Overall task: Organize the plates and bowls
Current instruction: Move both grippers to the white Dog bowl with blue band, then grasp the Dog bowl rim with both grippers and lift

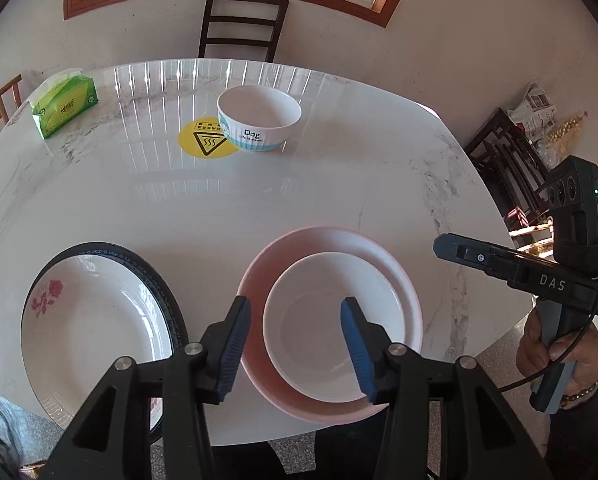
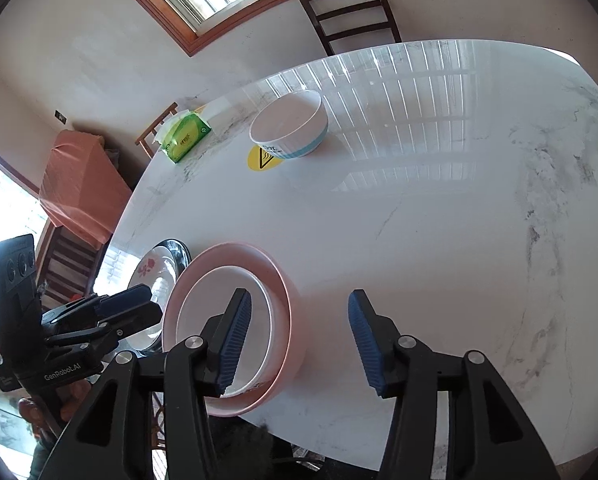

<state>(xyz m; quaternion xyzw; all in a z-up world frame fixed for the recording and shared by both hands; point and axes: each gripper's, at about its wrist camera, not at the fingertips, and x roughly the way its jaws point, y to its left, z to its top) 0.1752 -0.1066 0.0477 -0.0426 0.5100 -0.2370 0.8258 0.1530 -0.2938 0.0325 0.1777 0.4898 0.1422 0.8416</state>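
Note:
A pink bowl sits near the table's front edge with a white bowl nested inside it. To their left lies a white plate with a dark rim and a red rose. A white bowl with a blue band stands at the far middle. My left gripper hangs open above the nested bowls, its pads touching nothing. My right gripper is open too, over the pink bowl's right rim and bare table. It holds nothing.
A green tissue pack lies at the far left of the marble table. A yellow warning sticker is beside the banded bowl. A dark chair stands behind the table, more chairs at the sides.

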